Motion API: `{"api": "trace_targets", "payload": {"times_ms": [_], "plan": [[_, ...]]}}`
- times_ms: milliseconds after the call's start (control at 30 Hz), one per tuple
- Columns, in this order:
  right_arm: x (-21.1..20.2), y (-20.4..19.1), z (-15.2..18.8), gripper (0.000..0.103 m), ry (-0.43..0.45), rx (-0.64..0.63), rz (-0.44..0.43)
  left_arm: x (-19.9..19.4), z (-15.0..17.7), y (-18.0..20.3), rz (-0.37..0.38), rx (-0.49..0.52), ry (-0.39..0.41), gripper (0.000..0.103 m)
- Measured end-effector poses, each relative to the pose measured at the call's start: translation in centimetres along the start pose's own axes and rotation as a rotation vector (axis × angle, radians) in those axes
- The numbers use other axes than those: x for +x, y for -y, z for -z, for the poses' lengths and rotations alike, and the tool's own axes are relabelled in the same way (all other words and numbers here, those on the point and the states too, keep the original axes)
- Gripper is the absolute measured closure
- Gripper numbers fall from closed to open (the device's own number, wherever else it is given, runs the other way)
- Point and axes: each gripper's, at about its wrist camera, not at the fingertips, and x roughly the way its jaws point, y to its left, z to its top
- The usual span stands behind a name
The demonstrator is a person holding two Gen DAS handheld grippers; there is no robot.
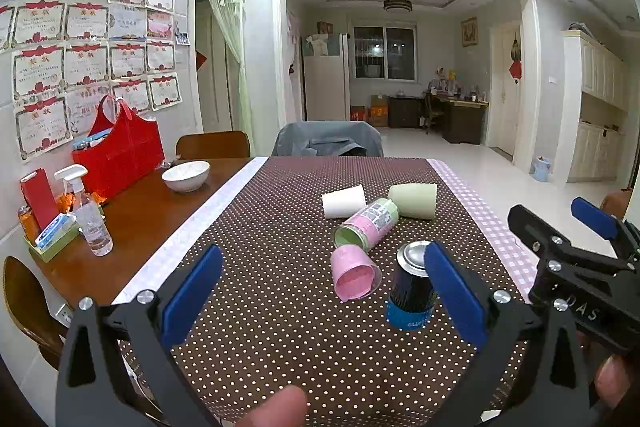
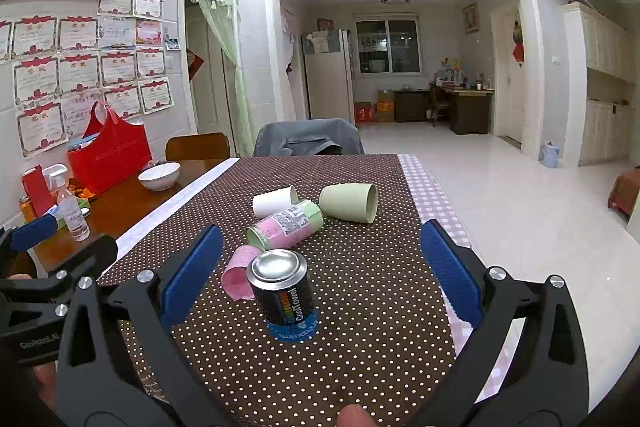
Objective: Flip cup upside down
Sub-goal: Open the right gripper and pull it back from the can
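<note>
The black can-shaped cup [image 2: 282, 293] already stands inverted on the dotted tablecloth [image 2: 360, 307], metal base up, between my right gripper's [image 2: 320, 275] spread, empty jaws; my left gripper [image 1: 320, 291] gapes too.

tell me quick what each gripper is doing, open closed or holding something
Left gripper: jaws wide open, holding nothing, above the dotted cloth.
Right gripper: jaws wide open, holding nothing; the black can stands between them, untouched.
</note>
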Motion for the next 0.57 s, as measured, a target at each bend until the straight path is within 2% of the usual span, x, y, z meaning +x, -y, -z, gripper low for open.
{"api": "trace_targets", "payload": {"times_ms": [233, 567], "plan": [[0.20, -0.20, 0.05, 0.006, -0.010, 0.002, -0.006, -0.34, 0.11, -0.22, -0.004, -0.010, 0.031, 0.004], [0.27, -0.32, 0.11, 0.006, -0.007, 0.002, -0.013, 0.26, 0.13, -0.22, -0.025, 0.000, 0.003, 0.004]]}}
